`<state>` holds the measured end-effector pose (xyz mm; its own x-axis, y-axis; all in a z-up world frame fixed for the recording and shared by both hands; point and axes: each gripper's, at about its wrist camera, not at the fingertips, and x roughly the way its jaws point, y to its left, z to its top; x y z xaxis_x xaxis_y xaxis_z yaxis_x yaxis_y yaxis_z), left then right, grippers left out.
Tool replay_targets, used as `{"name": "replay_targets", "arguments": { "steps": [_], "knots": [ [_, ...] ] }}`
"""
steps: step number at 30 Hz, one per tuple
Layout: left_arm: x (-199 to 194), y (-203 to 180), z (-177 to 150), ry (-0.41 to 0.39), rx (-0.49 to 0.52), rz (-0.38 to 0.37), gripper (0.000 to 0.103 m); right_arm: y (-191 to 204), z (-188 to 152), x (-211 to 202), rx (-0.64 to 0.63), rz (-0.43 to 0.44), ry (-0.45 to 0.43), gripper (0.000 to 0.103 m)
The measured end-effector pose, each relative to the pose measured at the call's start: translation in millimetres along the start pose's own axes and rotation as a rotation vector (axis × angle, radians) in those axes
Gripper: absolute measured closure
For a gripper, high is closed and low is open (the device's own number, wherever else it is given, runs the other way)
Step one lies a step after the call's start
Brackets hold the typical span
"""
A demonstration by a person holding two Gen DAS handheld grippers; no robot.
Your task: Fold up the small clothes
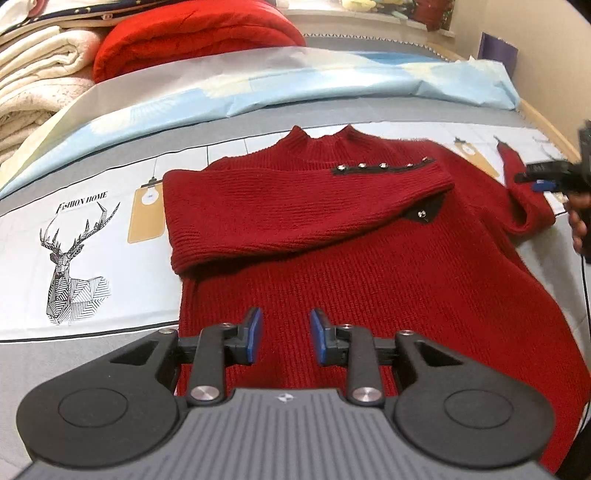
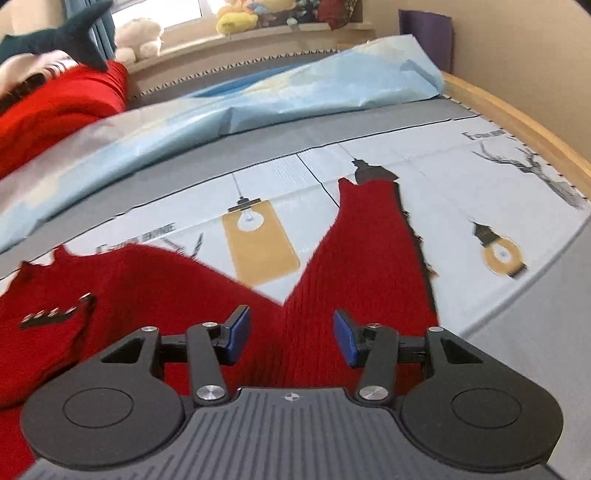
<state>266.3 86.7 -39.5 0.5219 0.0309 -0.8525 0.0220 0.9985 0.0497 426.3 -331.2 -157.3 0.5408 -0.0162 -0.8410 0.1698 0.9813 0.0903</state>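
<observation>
A dark red knit sweater lies flat on the printed bed sheet, collar away from me. Its left sleeve is folded across the chest, with a black buttoned strip near the shoulder. My left gripper is open and empty, hovering over the sweater's lower body. The right sleeve stretches outward over the sheet. My right gripper is open above the sleeve's inner part, holding nothing. It also shows at the far right of the left wrist view, by the sleeve's cuff.
Folded white blankets and a bright red quilt are stacked at the back left. A light blue sheet lies bunched along the back. A wooden bed edge runs on the right. Plush toys sit on the windowsill.
</observation>
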Motion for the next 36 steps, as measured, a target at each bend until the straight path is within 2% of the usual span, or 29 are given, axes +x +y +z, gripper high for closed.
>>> {"name": "replay_targets", "arguments": {
  "steps": [4, 7, 8, 10, 11, 12, 14, 16, 19, 20, 21, 22, 24, 25, 26, 27, 28, 30, 32, 33, 34, 35, 36],
  "knots": [
    [8.0, -0.6, 3.6, 0.007, 0.014, 0.007, 0.071, -5.1, 16.4, 39.0, 0.012, -0.074, 0.037, 0.051],
    [11.6, 1.7, 7.6, 0.007, 0.018, 0.003, 0.071, -12.6, 25.0, 59.7, 0.028, -0.097, 0.054, 0.053],
    [13.4, 2.6, 9.3, 0.007, 0.021, 0.004, 0.071, -13.5, 26.7, 64.6, 0.014, -0.11, 0.056, 0.06],
    [17.1, 5.1, 11.8, 0.009, 0.025, 0.006, 0.071, -10.6, 28.9, 70.5, -0.041, -0.118, 0.046, 0.084],
    [18.6, 7.1, 12.9, 0.01, 0.023, 0.007, 0.071, -8.5, 31.1, 70.3, -0.075, -0.113, 0.036, 0.091],
    [19.9, 8.9, 13.9, 0.014, 0.019, 0.007, 0.071, -9.2, 34.9, 67.4, -0.079, -0.106, 0.021, 0.092],
    [21.5, 11.9, 15.7, 0.016, 0.015, 0.008, 0.071, -19.8, 46.3, 50.6, -0.009, -0.09, -0.073, 0.093],
    [20.3, 14.2, 17.1, 0.008, 0.013, 0.008, 0.071, -39.5, 60.9, 20.4, 0.092, -0.077, -0.237, 0.093],
    [17.4, 14.7, 18.0, 0.0, 0.012, 0.004, 0.071, -85.9, 67.1, -30.8, 0.294, -0.162, -0.537, 0.093],
    [16.6, 14.3, 18.0, -0.002, 0.014, 0.001, 0.071, -102.7, 64.8, -40.3, 0.357, -0.213, -0.587, 0.093],
    [16.3, 13.6, 17.8, -0.003, 0.016, -0.001, 0.071, -117.9, 61.2, -43.6, 0.409, -0.249, -0.599, 0.093],
    [16.3, 12.8, 17.6, -0.004, 0.018, -0.001, 0.071, -135.4, 56.1, -39.8, 0.47, -0.262, -0.577, 0.094],
    [16.7, 11.9, 17.1, -0.005, 0.016, -0.005, 0.071, -165.7, 40.0, -19.5, 0.548, -0.274, -0.462, 0.094],
    [17.1, 11.9, 16.7, -0.004, 0.011, -0.008, 0.071, -178.3, 31.0, -5.7, 0.583, -0.279, -0.388, 0.093],
    [17.7, 12.1, 16.4, -0.003, 0.004, -0.014, 0.071, -194.5, 20.3, 14.8, 0.645, -0.235, -0.264, 0.093],
    [18.0, 12.2, 16.1, -0.003, -0.002, -0.02, 0.071, -203.5, 11.5, 26.7, 0.694, -0.222, -0.18, 0.092],
    [18.4, 12.6, 15.9, -0.003, -0.008, -0.024, 0.071, -208.9, 4.2, 32.9, 0.728, -0.264, -0.12, 0.088],
    [19.1, 12.3, 16.0, -0.002, -0.016, -0.027, 0.071, -205.9, 4.7, 22.6, 0.711, -0.381, -0.148, 0.077],
    [19.1, 12.4, 16.7, -0.01, -0.021, -0.03, 0.071, -192.1, 17.6, 5.6, 0.641, -0.514, -0.206, 0.076],
    [19.3, 12.8, 17.1, -0.013, -0.024, -0.028, 0.071, -182.0, 24.1, -2.4, 0.6, -0.547, -0.236, 0.073],
    [19.6, 13.4, 17.3, -0.014, -0.026, -0.026, 0.071, -175.2, 27.3, -8.3, 0.576, -0.544, -0.263, 0.073],
    [20.0, 14.5, 17.6, -0.015, -0.031, -0.024, 0.071, -166.1, 27.9, -16.1, 0.56, -0.501, -0.29, 0.072],
    [20.2, 15.9, 18.0, -0.016, -0.038, -0.022, 0.071, -153.1, 31.3, -18.0, 0.539, -0.406, -0.297, 0.072]
  ]
}}
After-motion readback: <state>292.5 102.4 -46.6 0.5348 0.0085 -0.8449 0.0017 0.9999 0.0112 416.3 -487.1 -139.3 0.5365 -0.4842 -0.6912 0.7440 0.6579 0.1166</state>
